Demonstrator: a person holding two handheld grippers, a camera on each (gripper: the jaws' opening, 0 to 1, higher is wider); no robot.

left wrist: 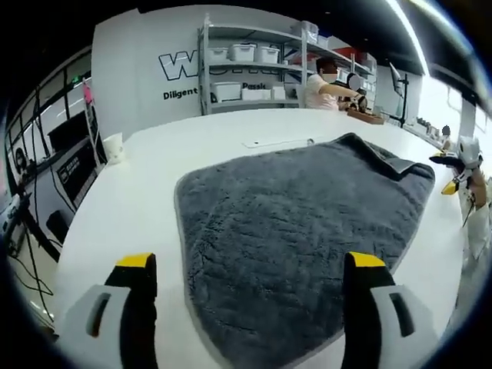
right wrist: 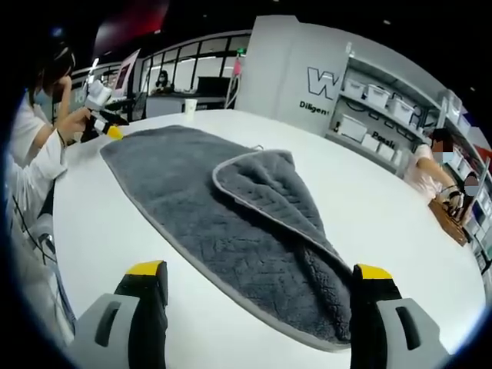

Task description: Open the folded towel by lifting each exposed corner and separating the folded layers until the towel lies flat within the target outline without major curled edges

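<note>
So, in the left gripper view I count one towel [left wrist: 300, 231], dark grey with a pale hem, spread on the white table [left wrist: 154, 192]. My left gripper [left wrist: 250, 296] hangs with its two fingers wide apart, gripping nothing, and the towel's near edge lies between and just beyond the yellow fingertips [left wrist: 135, 261]. From here the towel's long axis runs away from the fingers and toward the right, ending at a far corner that is folded back onto itself. Just past that corner I see the other gripper [left wrist: 453, 181] with a hand on it. One white cup [left wrist: 113, 146] stands well beyond my left finger, near the table edge. One shelf unit [left wrist: 254, 69] with white bins stands behind the table, and one person [left wrist: 327, 81] sits at its far side.

Next, in the right gripper view, my right gripper [right wrist: 261, 307] is likewise spread open and empty. The same towel [right wrist: 192, 200] reaches from just inside my right finger diagonally away toward the far left. One flap [right wrist: 265, 188] is folded over its middle, hem curving, fleecy underside up. At the towel's far end sits the left gripper [right wrist: 104, 123], held by a person [right wrist: 34, 154] in white. One more person [right wrist: 434, 165] is seated beyond my right finger.
</note>
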